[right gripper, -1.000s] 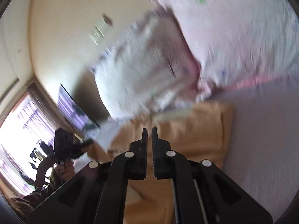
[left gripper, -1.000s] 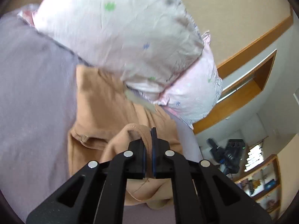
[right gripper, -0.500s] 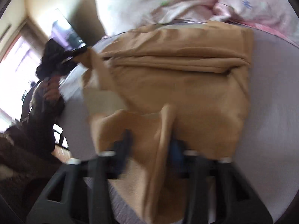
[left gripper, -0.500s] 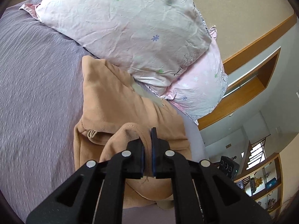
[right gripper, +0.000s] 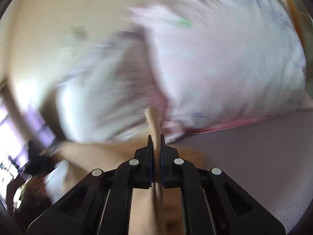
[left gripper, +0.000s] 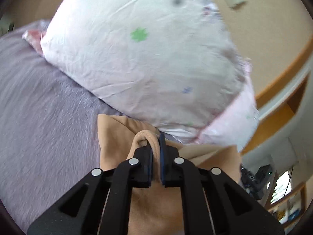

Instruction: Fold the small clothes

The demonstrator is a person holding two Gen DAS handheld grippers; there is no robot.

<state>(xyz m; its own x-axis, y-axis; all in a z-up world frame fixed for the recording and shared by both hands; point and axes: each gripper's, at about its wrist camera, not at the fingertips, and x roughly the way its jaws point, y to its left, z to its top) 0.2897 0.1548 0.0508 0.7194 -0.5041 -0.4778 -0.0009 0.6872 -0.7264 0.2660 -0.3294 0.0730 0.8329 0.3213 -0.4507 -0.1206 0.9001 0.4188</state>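
A small tan garment (left gripper: 115, 137) lies on the purple bed cover (left gripper: 43, 129), its far edge against the pillows. My left gripper (left gripper: 156, 146) is shut on a rolled hem of the tan garment, which sticks up between the fingers. In the blurred right wrist view, my right gripper (right gripper: 156, 146) is shut on a folded edge of the same tan garment (right gripper: 153, 121), which stands up past the fingertips. The rest of the garment (right gripper: 93, 154) trails left below it.
Two white and pink flowered pillows (left gripper: 140, 54) fill the space just beyond the garment, also in the right wrist view (right gripper: 225, 62). A beige wall (left gripper: 264, 29) with wooden trim is behind them. Purple cover (right gripper: 254, 156) extends to the right.
My right gripper closed on the garment's edge and swung up towards the pillows. My left gripper moved forward, closer to the pillows, still holding the hem.
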